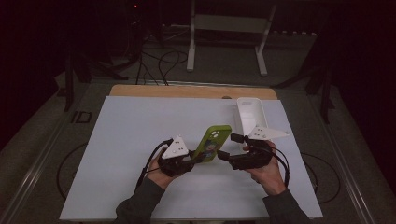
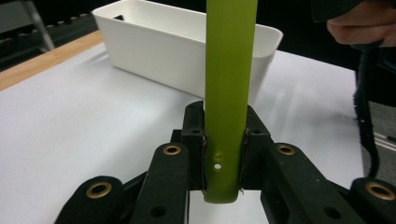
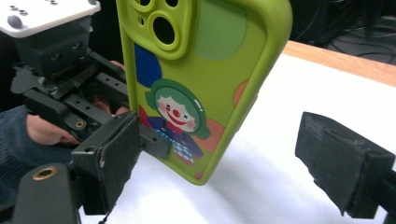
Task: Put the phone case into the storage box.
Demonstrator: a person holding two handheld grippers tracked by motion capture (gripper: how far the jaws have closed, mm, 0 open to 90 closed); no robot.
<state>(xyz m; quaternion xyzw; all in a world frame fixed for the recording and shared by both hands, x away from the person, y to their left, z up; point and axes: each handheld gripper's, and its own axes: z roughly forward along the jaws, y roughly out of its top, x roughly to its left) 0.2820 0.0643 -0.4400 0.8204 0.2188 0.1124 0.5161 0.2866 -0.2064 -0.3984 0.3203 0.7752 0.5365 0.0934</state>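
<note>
A green phone case [image 1: 213, 143] stands upright above the white surface [image 1: 126, 154], clamped by its lower end in the left hand-held gripper [image 1: 194, 157]. In the left gripper view the two black jaws press flat on both faces of the case's thin edge [image 2: 229, 116], which rises straight up between them; small holes show near its bottom end.

The right hand-held gripper [image 1: 229, 145] sits just beside the case on its other side, its jaws spread wide apart. In the right gripper view the case [image 3: 196, 84] stands between the two pads [image 3: 109, 154] without either one pressing on it; the left pad is close to the case's lower corner, the right pad well clear.

No brand name or writing can be read anywhere. The back of the case bears a cartoon clown with green hair, a red nose and a chequered collar, set among coloured patches of blue, orange and darker green, and a raised block of camera cut-outs sits at the top.

Behind the case a white rectangular plastic bin [image 1: 250, 114] lies on the surface near its far right corner. The white sheet covers a wooden tabletop [image 1: 187, 91], whose bare strip shows along the far edge. The room beyond is dark, with cables [image 1: 161, 63] on a grey floor and a white metal stand [image 1: 229, 37].
</note>
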